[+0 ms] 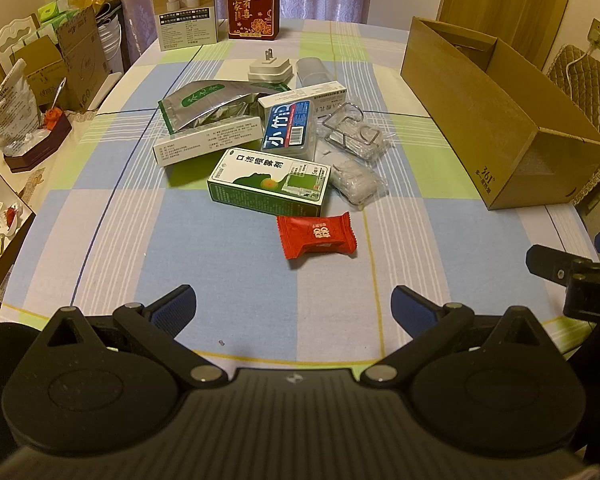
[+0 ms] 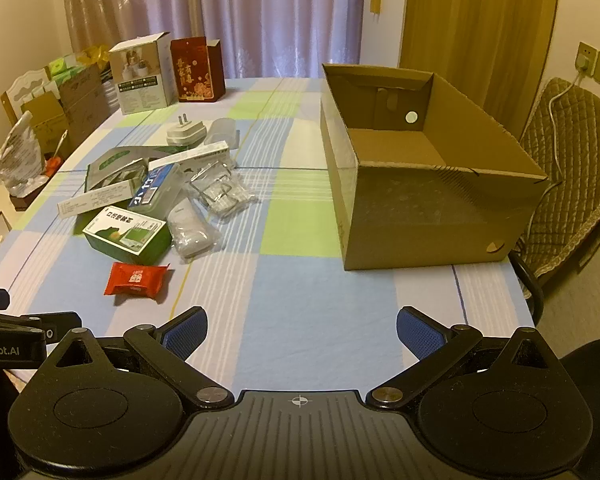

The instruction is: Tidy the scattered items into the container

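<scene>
Nothing's packed yet: your brown cardboard box (image 2: 440, 200) sits empty ahead-right of the spread right tongs (image 2: 300, 334). Left tongs (image 1: 294, 308) gape too, red foil sachet (image 1: 316, 235) just ahead, clutter beyond.

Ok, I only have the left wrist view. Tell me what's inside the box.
Observer: Nothing that I can see. The right wrist view looks down into the box and shows its bare floor.
Operator: Report the right gripper's state.
Observer: The right gripper is open and holds nothing.
Operator: Describe the box's far inner wall.
Observer: It has a round hole through it, beside a folded flap.
</scene>
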A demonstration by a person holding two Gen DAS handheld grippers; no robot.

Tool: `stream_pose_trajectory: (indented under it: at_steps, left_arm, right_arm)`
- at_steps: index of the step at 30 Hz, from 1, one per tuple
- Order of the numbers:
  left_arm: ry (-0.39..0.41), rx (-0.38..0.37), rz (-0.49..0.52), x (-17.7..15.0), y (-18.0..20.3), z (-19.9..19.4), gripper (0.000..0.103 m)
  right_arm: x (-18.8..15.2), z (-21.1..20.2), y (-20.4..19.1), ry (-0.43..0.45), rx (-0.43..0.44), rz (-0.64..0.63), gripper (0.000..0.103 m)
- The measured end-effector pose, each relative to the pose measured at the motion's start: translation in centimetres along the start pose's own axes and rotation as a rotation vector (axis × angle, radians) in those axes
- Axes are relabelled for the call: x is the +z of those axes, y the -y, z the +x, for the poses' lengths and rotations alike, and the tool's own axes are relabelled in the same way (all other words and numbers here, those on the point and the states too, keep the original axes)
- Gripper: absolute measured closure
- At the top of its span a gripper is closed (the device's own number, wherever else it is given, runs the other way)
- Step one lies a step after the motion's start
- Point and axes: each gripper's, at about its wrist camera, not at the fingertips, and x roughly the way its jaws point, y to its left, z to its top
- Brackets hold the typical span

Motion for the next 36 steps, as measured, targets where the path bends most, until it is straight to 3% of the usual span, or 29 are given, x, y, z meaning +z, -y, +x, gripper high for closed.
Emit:
stream_pose_trajectory:
  at_steps: [32,36]
  left_arm:
    - [0.000,0.008,-0.014,-0.06,-0.08,-0.05,0.001]
    - [0.002,0.009,-0.020,-0.06,-0.13,0.03,0.001]
  right_arm:
    - [-0.12,0.11,-0.06,-0.011,0.010,-0.006,0.000]
    - [-0.08,0.08,-0.20,-0.006,0.063,-0.013,0.000]
